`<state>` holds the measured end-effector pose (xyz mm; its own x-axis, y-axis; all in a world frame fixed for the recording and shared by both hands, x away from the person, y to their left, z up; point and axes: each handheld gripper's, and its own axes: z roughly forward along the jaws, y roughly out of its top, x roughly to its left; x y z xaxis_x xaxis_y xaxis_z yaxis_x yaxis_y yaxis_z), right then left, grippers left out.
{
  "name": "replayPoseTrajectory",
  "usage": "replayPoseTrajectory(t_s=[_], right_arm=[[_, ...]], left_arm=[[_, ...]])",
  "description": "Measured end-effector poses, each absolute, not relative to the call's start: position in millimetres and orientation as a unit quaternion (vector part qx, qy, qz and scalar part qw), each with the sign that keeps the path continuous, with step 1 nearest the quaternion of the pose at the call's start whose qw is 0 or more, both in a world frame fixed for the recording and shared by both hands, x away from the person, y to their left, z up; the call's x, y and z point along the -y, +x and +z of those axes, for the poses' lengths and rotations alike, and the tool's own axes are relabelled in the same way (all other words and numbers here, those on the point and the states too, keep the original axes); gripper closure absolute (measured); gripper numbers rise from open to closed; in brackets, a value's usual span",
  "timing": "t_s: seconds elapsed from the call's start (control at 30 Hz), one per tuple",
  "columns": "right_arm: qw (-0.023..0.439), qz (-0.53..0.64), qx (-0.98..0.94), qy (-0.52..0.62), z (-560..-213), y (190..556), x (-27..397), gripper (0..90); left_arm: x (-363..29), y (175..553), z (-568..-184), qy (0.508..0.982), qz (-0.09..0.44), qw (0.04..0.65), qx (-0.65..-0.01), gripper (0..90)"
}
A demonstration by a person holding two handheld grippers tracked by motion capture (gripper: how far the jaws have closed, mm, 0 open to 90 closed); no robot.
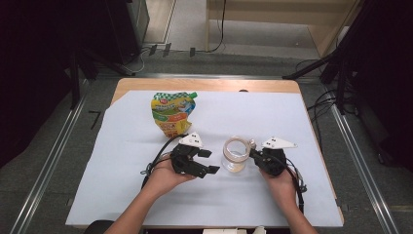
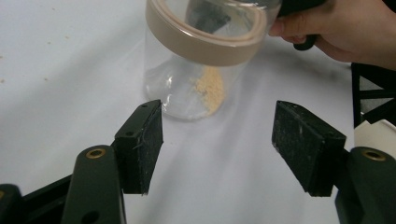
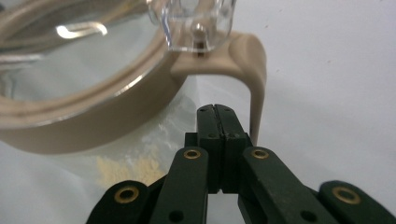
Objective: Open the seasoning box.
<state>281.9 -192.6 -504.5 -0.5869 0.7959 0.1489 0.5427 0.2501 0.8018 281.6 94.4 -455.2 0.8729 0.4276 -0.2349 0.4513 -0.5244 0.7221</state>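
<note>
White paper sheet [image 1: 122, 185] covers most of the wooden table [image 1: 204, 84], with broad bare room toward its left and near edges. Far of centre lies a yellow-green spouted pouch [image 1: 171, 113]. Right of centre stands the clear plastic jar with a beige collar [image 1: 234, 154], pale powder at its bottom. Left gripper [image 1: 207, 161], jaws apart and empty, faces it; right gripper [image 1: 254, 153], jaws pressed together, is beside the collar's clasp.

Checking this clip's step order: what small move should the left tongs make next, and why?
Probably ease the left tongs forward around the clear jar and close: their pads stand apart with nothing between, just short of it, while the shut right tongs sit at its lid latch.
</note>
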Motion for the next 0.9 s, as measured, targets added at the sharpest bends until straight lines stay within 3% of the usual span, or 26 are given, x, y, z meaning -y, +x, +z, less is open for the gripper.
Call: replayPoseTrajectory(t_s=[0.47, 0.63, 0.9], right_arm=[[0.115, 0.432, -0.794, 0.412, -505, 268, 170, 90.0], [0.103, 0.431, -0.805, 0.394, -505, 261, 160, 90.0], [0.095, 0.427, -0.815, 0.38, -493, 261, 166, 90.0]], left_arm=[[-93, 287, -454, 0.873, -0.026, 0.429, -0.23, 24.6], [-94, 288, -456, 0.873, -0.026, 0.432, -0.226, 17.5], [-83, 293, -463, 0.874, -0.017, 0.438, -0.207, 11.0]])
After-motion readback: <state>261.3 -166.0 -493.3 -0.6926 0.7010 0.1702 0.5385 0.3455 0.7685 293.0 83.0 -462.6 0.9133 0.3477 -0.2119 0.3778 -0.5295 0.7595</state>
